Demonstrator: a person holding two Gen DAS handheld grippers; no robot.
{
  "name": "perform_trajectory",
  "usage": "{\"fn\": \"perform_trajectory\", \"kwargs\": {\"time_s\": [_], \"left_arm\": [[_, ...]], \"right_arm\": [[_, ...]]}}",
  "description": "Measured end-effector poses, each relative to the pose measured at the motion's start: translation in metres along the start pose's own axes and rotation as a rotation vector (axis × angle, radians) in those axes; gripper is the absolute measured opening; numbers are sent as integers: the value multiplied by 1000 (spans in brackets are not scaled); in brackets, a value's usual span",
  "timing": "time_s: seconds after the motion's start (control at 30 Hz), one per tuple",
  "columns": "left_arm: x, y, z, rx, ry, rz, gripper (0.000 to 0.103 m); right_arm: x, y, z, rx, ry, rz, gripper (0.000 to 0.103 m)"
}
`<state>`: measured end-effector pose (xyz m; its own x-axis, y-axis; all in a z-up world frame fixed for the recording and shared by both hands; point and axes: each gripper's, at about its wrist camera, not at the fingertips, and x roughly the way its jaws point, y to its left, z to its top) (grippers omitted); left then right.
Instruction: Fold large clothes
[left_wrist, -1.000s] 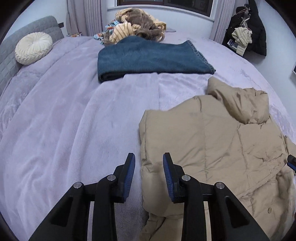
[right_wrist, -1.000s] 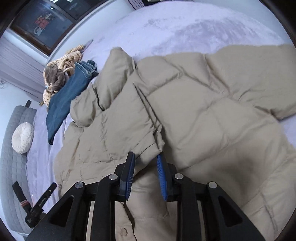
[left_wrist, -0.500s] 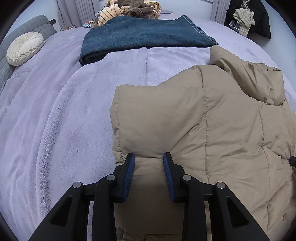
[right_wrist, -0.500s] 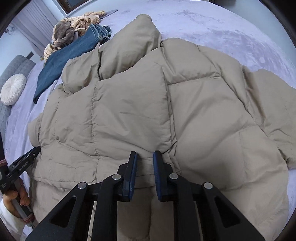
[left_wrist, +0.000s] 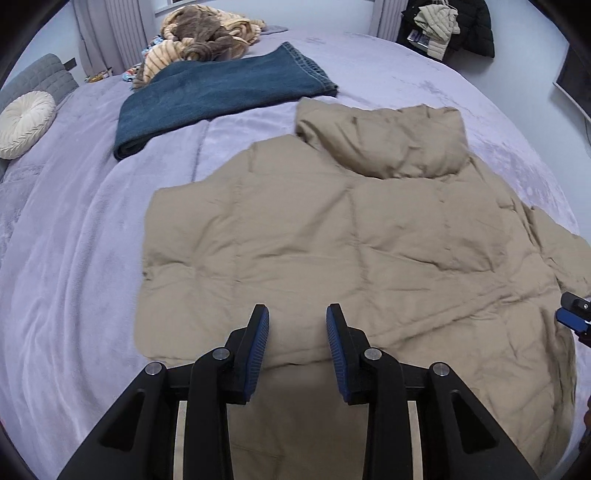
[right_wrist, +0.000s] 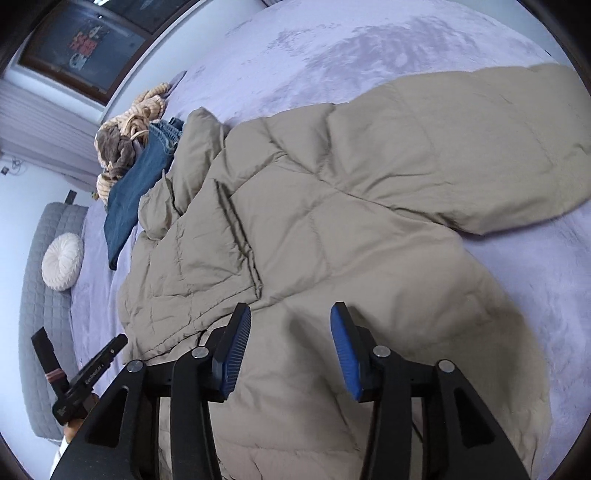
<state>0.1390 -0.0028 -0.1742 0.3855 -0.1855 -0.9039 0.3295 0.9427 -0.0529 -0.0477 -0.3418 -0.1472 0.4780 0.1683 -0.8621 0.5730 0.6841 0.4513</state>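
A tan quilted hooded jacket lies spread on the lavender bed, hood toward the far side. My left gripper hovers over its near hem, jaws partly apart with nothing pinched between them. In the right wrist view the jacket has one sleeve stretched out to the right. My right gripper is above the jacket's lower part. Its jaws are opening and the pads do not press on the fabric. The left gripper shows at the lower left there, and the right gripper's tip at the right edge of the left wrist view.
Folded blue jeans lie beyond the jacket, with a heap of brown and striped clothes behind them. A round cream cushion rests by the grey headboard. Dark coats hang at the far right.
The right jaws went from nearly closed on a jacket fold to wide apart. The left gripper moved from the bare blanket onto the jacket's hem. The jacket now lies flatter.
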Motion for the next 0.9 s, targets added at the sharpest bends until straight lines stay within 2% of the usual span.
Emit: {"fn": "perform_trajectory", "kwargs": {"time_s": [0.03, 0.07, 0.1, 0.13, 0.2, 0.27, 0.37, 0.4, 0.43, 0.47, 0.5, 0.57, 0.7, 0.8, 0.83, 0.87, 0.9], "left_arm": [[0, -13, -2, 7, 10, -16, 38], [1, -23, -3, 12, 15, -22, 69], [-1, -32, -3, 12, 6, -21, 95], [-4, -42, -4, 9, -19, -20, 98], [-7, -63, -5, 29, -28, -38, 98], [-3, -84, -4, 42, -10, -53, 98], [3, -112, -2, 61, 10, -69, 99], [5, -123, -1, 70, 15, -69, 103], [6, -131, -1, 75, 18, -70, 103], [7, -141, -1, 82, 21, -76, 103], [9, -148, 0, 87, 26, -82, 103], [12, -166, 1, 98, 36, -88, 103], [14, -191, 4, 113, 43, -86, 103], [17, -204, 7, 103, 53, -97, 103], [18, -205, 8, 97, 56, -104, 103], [19, -208, 10, 91, 59, -111, 103], [21, -210, 10, 88, 63, -115, 103]], "right_arm": [[-4, -8, 1, 18, -5, -4, 58], [-9, -18, 2, 36, -11, -10, 59], [-15, -27, 3, 51, -18, -16, 59], [-22, -38, 4, 67, -25, -19, 59], [-32, -57, 7, 98, -40, -32, 62], [-43, -78, 13, 136, -62, -41, 71], [-58, -111, 21, 200, -91, -47, 72], [-62, -122, 24, 222, -105, -50, 73], [-66, -130, 28, 240, -119, -53, 74], [-70, -142, 31, 266, -138, -58, 83], [-74, -153, 34, 289, -159, -58, 85], [-80, -177, 41, 351, -189, -53, 85], [-85, -215, 54, 476, -239, 21, 87], [-87, -232, 68, 511, -287, 61, 87], [-87, -236, 73, 519, -302, 69, 90], [-87, -240, 78, 528, -320, 89, 103], [-87, -243, 81, 537, -335, 106, 103]]}}
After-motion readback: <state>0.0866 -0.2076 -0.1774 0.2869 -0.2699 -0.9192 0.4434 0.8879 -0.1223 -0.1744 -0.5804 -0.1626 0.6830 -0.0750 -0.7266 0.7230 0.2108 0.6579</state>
